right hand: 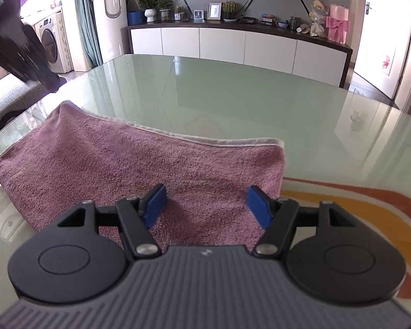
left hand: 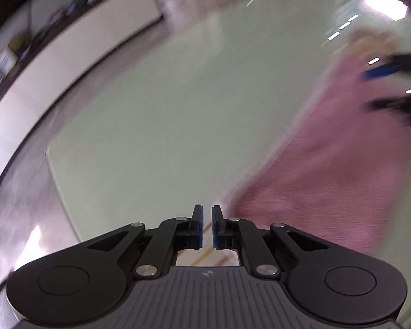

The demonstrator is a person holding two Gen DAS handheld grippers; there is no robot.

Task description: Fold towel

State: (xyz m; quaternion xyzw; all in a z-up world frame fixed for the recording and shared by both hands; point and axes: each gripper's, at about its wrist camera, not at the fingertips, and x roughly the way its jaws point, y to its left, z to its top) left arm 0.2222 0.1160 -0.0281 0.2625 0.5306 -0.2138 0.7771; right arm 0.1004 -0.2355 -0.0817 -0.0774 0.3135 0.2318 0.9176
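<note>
The pink towel point(right hand: 139, 172) lies folded on the glass table point(right hand: 260, 96). The left claw point(left hand: 207, 226) is closed, seemingly empty (blurred view); the right claw point(right hand: 207, 205) gapes over the near hem. A careless grab could drag the fold apart.

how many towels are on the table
1: a pink towel lying on the glass table, under the right gripper. No others visible.
</note>
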